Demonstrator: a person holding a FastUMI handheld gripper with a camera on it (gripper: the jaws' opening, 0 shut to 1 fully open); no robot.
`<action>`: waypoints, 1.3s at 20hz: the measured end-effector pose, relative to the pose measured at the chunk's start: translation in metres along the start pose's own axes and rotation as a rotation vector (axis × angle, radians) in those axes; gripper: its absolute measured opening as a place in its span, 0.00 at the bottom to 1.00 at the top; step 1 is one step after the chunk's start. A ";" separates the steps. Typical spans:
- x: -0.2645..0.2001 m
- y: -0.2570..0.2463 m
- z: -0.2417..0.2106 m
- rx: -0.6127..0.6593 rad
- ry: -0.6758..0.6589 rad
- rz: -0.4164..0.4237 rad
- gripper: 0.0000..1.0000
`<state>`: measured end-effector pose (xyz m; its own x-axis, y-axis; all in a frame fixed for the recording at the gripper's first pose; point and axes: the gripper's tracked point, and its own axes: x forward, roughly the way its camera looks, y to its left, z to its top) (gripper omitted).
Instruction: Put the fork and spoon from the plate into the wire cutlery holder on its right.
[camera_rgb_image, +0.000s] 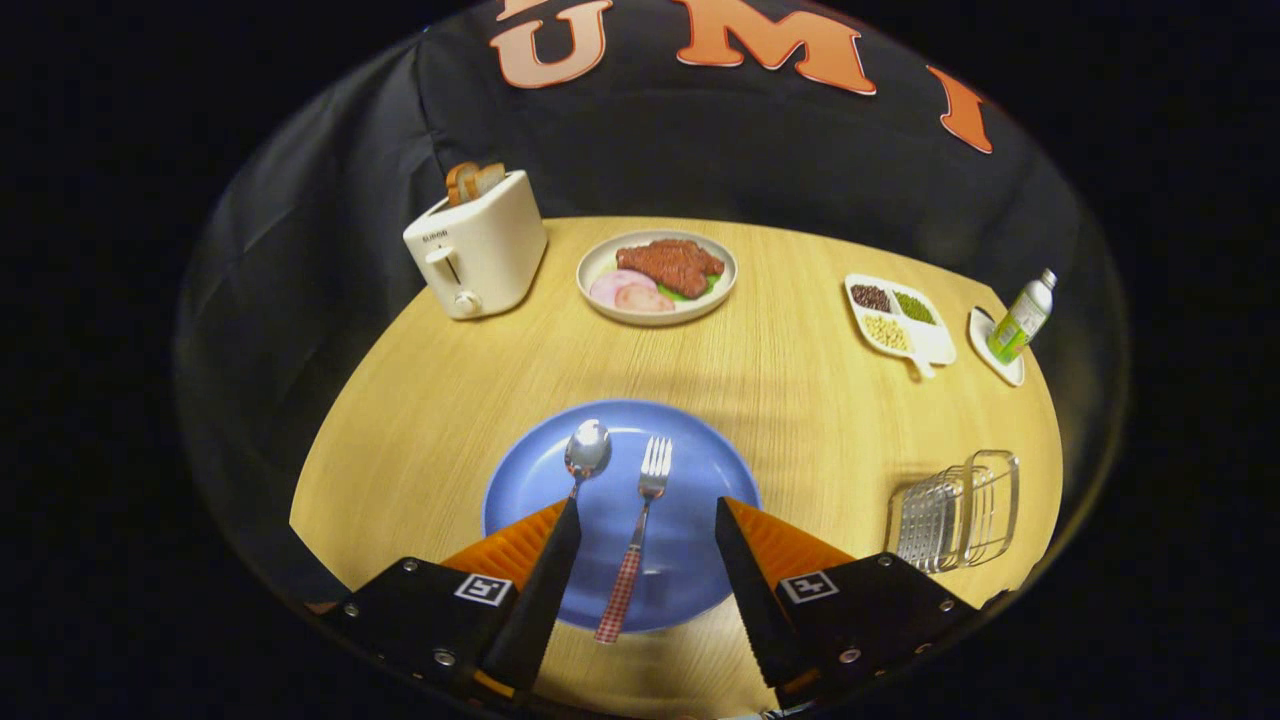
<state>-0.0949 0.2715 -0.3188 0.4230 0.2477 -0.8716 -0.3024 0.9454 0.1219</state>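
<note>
Table (800, 390): pale wood, round-edged, carrying everything below.
Blue plate (690, 470): lying just ahead of the fingers, near side running under them; holds both pieces of cutlery.
Toaster (478, 252): far left, bread slices standing in the slot; well clear of the work.
Food plate (600, 262): far side, beyond the blue plate.
Divided dish (935, 345) and bottle (1022, 318): far right, beyond the holder.
Wire cutlery holder (955, 515): right of the blue plate, apart from it, level with the right finger.
Gripper (645, 515): spread wide, gripping nothing, poised over the near half of the plate.
Fork (640, 530): between the fingers, tines pointing away, checked handle reaching back toward the gap; closer to centre than the spoon.
Spoon (583, 455): bowl just beyond the left fingertip, handle hidden under that finger.
Risk, likely: closing now could catch only the fork's thin handle off-centre, letting it pivot or slip.
Risk, likely: left finger descending onto the spoon handle could flick it off the plate.
Risk, later: narrow wire openings could snag the tines and tip the light holder.
</note>
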 end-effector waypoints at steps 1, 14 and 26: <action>0.006 0.001 -0.007 0.001 0.017 -0.003 0.80; 0.030 0.013 -0.051 0.063 0.225 -0.021 0.29; 0.003 -0.001 -0.042 0.139 0.219 0.028 0.09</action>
<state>-0.1289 0.2625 -0.3410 0.2161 0.2368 -0.9472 -0.1845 0.9626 0.1986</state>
